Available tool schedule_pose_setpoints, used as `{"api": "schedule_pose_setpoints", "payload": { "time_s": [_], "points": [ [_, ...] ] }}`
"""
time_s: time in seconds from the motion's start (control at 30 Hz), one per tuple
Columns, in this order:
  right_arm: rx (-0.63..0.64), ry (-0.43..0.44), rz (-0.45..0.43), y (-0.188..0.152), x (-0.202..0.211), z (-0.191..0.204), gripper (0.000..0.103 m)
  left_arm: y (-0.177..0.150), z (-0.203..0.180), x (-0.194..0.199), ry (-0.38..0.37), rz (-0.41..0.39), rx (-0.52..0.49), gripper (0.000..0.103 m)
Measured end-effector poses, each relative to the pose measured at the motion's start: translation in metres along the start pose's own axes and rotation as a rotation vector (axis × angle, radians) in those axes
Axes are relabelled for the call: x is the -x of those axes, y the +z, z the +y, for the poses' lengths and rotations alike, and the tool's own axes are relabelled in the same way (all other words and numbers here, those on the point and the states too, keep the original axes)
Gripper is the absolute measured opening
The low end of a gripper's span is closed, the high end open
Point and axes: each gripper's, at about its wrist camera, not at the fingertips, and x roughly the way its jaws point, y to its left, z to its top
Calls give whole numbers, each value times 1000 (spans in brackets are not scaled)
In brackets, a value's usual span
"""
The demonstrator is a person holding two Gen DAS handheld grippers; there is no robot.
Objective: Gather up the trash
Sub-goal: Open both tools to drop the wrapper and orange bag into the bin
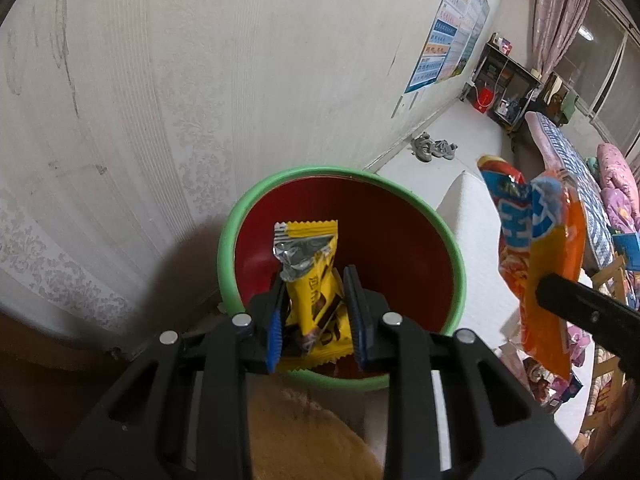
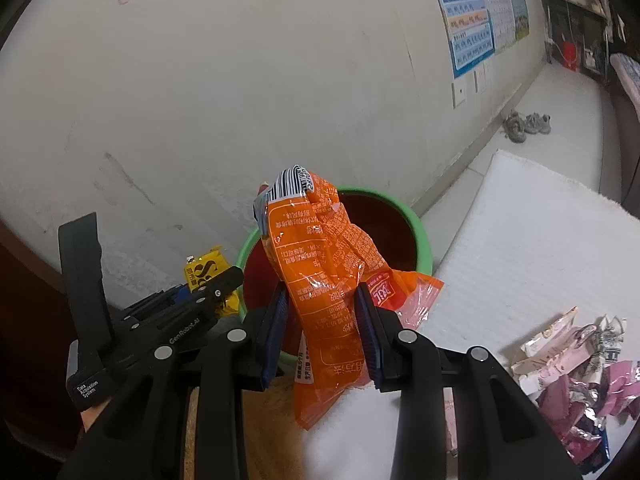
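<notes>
Left gripper (image 1: 316, 316): clamped on yellow wrapper (image 1: 316, 280), held over bin (image 1: 226, 248).
Right gripper (image 2: 324, 332): clamped on orange bag (image 2: 324, 264), near the bin's rim, not released.
Bin: looks empty inside.
Left to do: pink wrappers (image 2: 576, 364) lie far right on the floor.

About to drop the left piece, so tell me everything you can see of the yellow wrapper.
The yellow wrapper is a small crinkly foil-lined snack packet with dark brown print, zigzag end seams and a torn top corner showing silver inside. It stands roughly upright, pinched between the blue pads of the left gripper, directly above the opening of the green-rimmed red bin. Nothing else touches it.
</notes>
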Motion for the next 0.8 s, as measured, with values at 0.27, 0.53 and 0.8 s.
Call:
{"api": "schedule_pose_setpoints", "payload": {
  "time_s": [0.27, 0.53, 0.8],
  "points": [
    [-70, 56, 4, 19, -13, -11, 33, 3, -1, -15, 35, 25, -25, 26],
    [-97, 111, -3, 37, -25, -11, 57, 4, -11, -34, 74, 59, -64, 44],
    [-117, 89, -30, 21, -9, -20, 61, -7, -16, -27, 91, 36, -85, 68]
  ]
}}
